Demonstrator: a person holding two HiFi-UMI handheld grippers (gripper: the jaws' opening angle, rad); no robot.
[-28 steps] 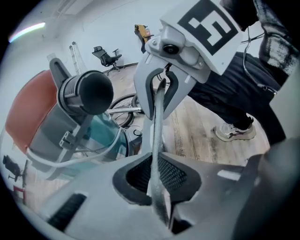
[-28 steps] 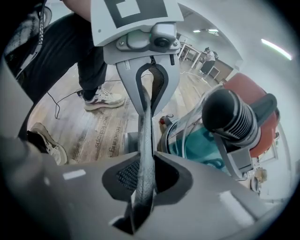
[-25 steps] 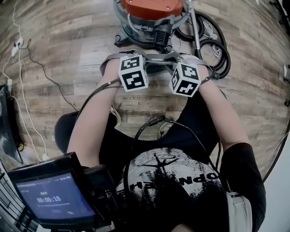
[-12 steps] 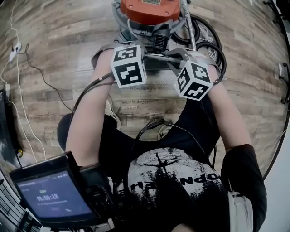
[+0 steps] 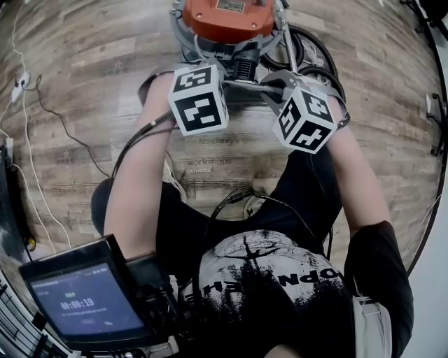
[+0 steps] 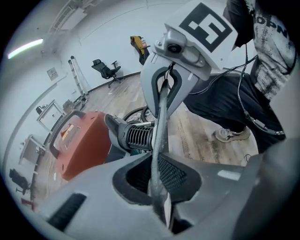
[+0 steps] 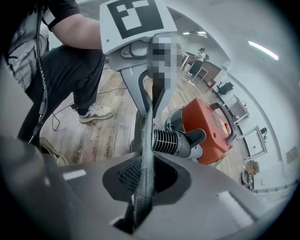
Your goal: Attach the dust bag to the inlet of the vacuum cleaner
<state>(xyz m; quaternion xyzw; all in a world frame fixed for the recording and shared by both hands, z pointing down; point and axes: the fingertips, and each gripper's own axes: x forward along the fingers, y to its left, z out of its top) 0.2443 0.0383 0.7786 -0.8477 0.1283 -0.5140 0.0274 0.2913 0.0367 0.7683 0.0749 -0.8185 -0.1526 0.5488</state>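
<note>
Orange vacuum cleaner [image 5: 227, 17] sits just ahead of both grippers. The grey dust bag [image 6: 158, 126] is stretched between them: left gripper [image 6: 161, 213] pinches 1 edge, right gripper [image 7: 133, 215] the other, its jaws having just tightened on it. My worry: those are thin pinches, so tugging it over the ribbed black inlet [image 7: 171, 140] could slip an edge loose. Count: 1 vacuum, 1 bag, 2 grippers, 1 inlet.

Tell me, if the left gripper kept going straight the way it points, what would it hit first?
Apart from the bag it grips, the left gripper would likely meet the ribbed inlet of the vacuum first, though depth is unclear.
</note>
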